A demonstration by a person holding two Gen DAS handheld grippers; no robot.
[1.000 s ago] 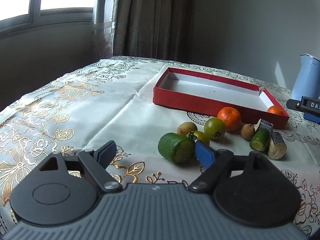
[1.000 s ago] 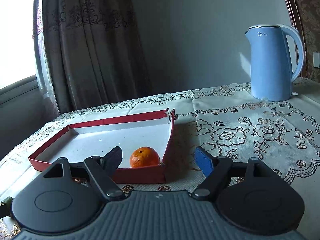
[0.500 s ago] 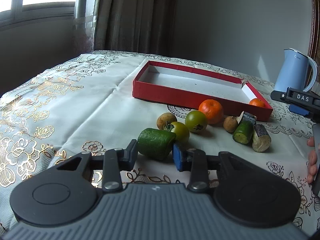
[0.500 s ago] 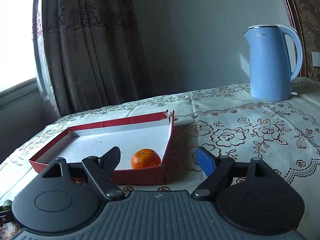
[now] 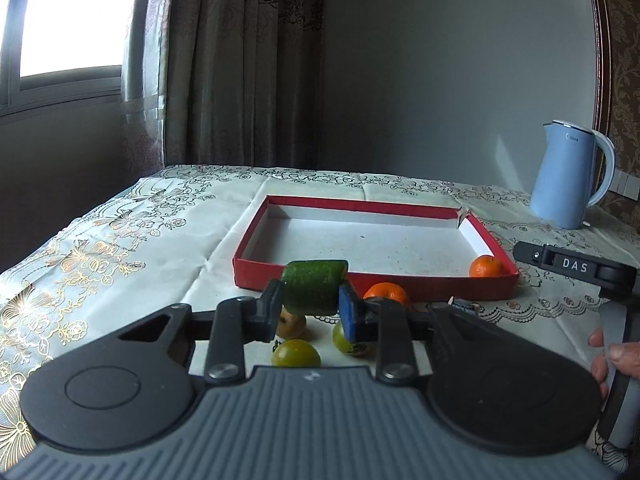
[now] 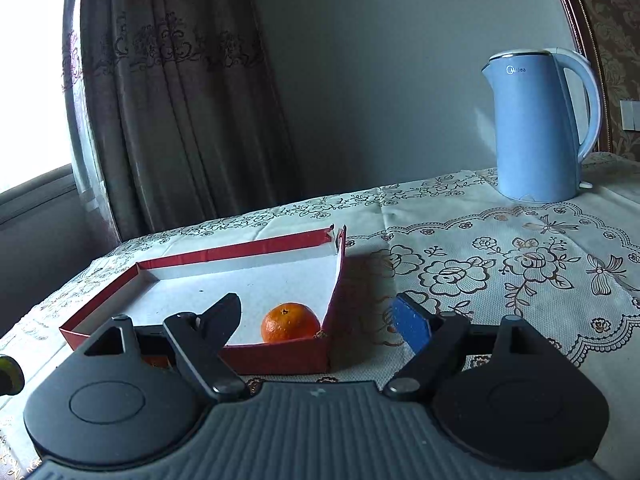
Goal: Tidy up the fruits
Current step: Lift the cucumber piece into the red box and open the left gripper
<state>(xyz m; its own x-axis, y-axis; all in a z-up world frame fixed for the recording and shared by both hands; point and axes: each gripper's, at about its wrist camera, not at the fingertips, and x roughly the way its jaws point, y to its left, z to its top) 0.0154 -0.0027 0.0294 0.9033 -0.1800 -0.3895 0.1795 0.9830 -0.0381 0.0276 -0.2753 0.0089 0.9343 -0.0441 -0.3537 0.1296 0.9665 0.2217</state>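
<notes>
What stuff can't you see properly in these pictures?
- Left view: brown fruit and two green tomatoes, partly behind the left claw gripping the green chunk.
- Left view: loose orange, bottom hidden by the claw.
- Right view: something green, cut off at the left edge.

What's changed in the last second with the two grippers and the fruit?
The left gripper closed its fingers on the green cucumber piece and lifted it off the table. The right gripper stayed open, and the orange stayed in the red tray.
</notes>
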